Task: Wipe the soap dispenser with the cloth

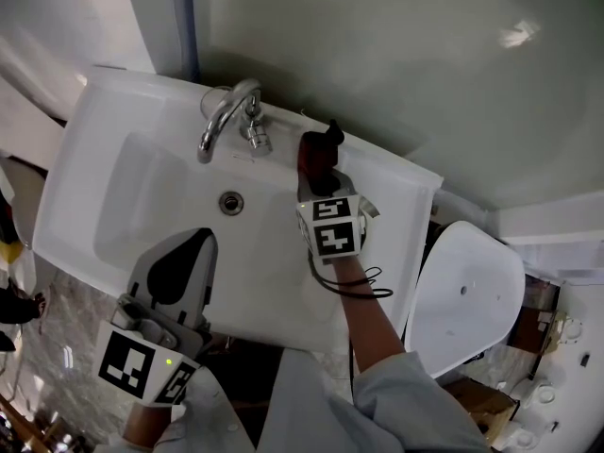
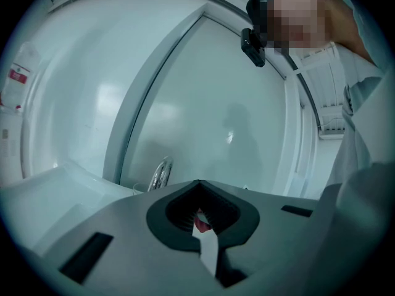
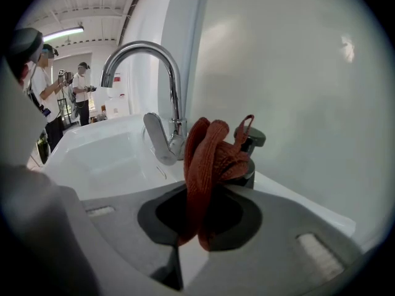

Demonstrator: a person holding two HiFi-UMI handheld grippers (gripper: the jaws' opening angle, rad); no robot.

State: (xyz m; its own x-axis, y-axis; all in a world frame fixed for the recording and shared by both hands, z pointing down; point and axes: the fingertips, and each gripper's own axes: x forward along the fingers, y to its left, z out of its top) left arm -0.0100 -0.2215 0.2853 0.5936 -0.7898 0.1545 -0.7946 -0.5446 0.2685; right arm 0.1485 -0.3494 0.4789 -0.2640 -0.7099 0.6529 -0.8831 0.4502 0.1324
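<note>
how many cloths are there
1: a red cloth, pinched in the right tongs and held at the soap dispenser on the sink's back rim, right of the tap. Others could lie outside the views.

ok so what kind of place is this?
Probably a bathroom: white sink, chrome tap, and what looks like a toilet beside it.

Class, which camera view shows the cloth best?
The right gripper view: the cloth fills the centre, pinched in the right gripper. The head view shows it small and dark; the left gripper view, only a red speck.
</note>
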